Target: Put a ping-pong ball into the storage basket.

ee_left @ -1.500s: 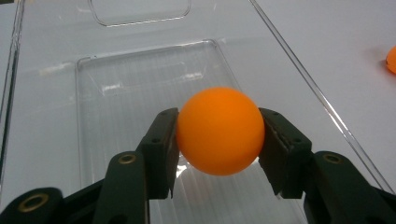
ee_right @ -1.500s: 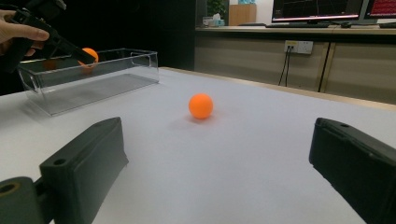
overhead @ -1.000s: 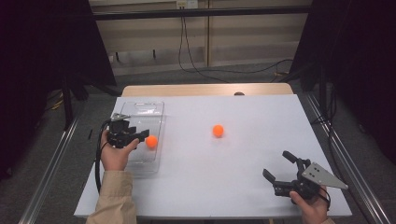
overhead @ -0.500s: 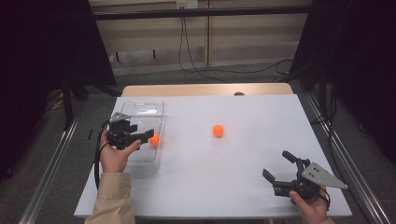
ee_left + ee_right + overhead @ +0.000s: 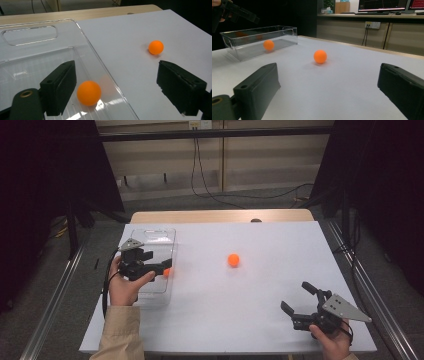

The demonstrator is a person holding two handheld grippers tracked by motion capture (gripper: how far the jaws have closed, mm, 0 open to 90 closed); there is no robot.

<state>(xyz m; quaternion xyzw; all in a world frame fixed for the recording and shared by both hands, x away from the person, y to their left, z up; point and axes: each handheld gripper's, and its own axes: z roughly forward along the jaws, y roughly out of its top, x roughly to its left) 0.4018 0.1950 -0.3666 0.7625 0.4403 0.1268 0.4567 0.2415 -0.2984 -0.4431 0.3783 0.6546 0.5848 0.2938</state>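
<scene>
The left gripper (image 5: 162, 266) hangs over the near right corner of the clear plastic bin (image 5: 155, 236), jaws standing wide apart with nothing pressed between the pads; they have just been opening. In the left gripper view the orange ball (image 5: 89, 92) lies free inside the bin, close beside the inner face of one black jaw but apart from it, resting on the ribbed floor against the bin's right wall. The ball, being round, has no long axis and no facing to report. In the high view it appears as an orange spot (image 5: 167, 272) just past the jaw tips, at the bin's right edge. The bin is a long rectangular container with its long axis running away from the person, set at the left of the white table (image 5: 260, 320), with a handle cut-out in the far end of its rim. A second orange ball (image 5: 233, 259) sits on the bare table top near the middle, well apart from the bin and from both grippers. The right gripper (image 5: 297, 300) is held low near the front right corner of the table, its jaws spread wide and empty, pointing up the table toward the second ball; the right gripper view looks between the two black jaws at that ball (image 5: 320, 56) with the bin (image 5: 242, 51) beyond it.
</scene>
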